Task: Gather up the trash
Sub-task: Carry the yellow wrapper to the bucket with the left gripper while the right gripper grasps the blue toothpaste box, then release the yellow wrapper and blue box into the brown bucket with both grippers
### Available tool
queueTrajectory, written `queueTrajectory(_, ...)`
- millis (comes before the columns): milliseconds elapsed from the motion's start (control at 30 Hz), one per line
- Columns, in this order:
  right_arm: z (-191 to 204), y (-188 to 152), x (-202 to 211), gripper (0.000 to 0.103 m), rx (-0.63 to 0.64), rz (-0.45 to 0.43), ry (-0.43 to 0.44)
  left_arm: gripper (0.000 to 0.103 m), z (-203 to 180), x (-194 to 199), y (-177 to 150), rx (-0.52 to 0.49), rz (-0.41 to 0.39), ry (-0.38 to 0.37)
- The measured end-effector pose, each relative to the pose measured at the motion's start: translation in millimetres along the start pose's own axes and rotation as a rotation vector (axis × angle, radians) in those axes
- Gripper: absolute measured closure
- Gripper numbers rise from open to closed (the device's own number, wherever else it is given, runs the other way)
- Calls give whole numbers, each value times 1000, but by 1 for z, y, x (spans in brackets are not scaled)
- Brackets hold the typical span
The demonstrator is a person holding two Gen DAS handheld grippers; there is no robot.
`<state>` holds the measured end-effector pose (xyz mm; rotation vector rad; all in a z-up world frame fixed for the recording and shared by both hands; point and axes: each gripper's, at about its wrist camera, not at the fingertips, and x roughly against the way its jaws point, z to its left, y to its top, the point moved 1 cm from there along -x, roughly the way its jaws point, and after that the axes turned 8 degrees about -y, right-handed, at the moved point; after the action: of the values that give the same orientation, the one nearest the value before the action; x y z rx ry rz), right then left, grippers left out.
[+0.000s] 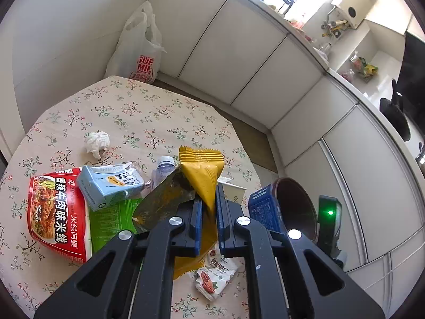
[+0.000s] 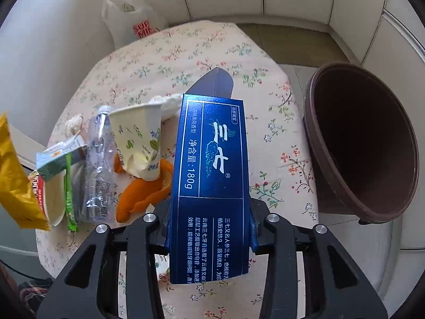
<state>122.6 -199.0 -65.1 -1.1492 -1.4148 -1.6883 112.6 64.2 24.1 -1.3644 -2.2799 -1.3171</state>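
My left gripper (image 1: pixel 208 207) is shut on a yellow snack wrapper (image 1: pixel 202 170), which stands up between the blue pads above the table. My right gripper (image 2: pixel 211 226) is shut on a dark blue toothpaste box (image 2: pixel 212 159), held lengthwise off the floral tablecloth (image 2: pixel 279 138). A brown bin (image 2: pixel 366 141) lies tilted just right of the box, its mouth facing me. The same box (image 1: pixel 263 210) and bin (image 1: pixel 294 204) show at the right of the left wrist view.
Loose trash lies left of the grippers: a red noodle bowl (image 1: pixel 55 210), light blue carton (image 1: pixel 109 186), plastic bottle (image 2: pixel 99 159), paper cup (image 2: pixel 138 138), orange peel (image 2: pixel 143 191), crumpled tissue (image 1: pixel 97 141) and nut packet (image 1: pixel 215 273). A white plastic bag (image 1: pixel 138 53) stands behind the table by white cabinets.
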Motion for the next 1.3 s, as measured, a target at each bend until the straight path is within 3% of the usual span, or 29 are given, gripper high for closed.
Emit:
queueTrajectory(167,-33,8,45,65,-69,-150,35,94,-14,-19,-6,-7,29,-27)
queueTrajectory(333,-98,17,85,65,-198,-265,54,94,-49,-52,-12,-77,84,-59)
queueTrajectory(567,-204,17,104,65,-385,-342,2,94,-142,-124,-16,-168,162,-164)
queueTrajectory(733,-257,9,108,65,-482,-385,-37,90,-206,-182,-16,-164,195,-260)
queueTrajectory(767,-268,8,109,65,-498,-391,-40,88,-216,-194,-15,-159,200,-264)
queueTrajectory(800,-276,6,109,65,-511,-394,-44,70,-224,-204,-16,-155,210,-253)
queueTrajectory(833,-281,5,108,65,-520,-396,-48,45,-230,-215,-15,-141,219,-238)
queueTrajectory(900,-291,2,109,65,-539,-397,-51,30,-236,-222,-15,-106,202,-227)
queueTrajectory(1000,-295,1,107,65,-543,-401,-49,27,-237,-220,-14,-82,206,-241)
queueTrajectory(1133,-292,2,105,64,-539,-403,-48,23,-229,-201,-20,-149,191,-155)
queueTrajectory(1300,-285,9,90,64,-530,-375,-73,22,-186,-153,-36,-196,157,-67)
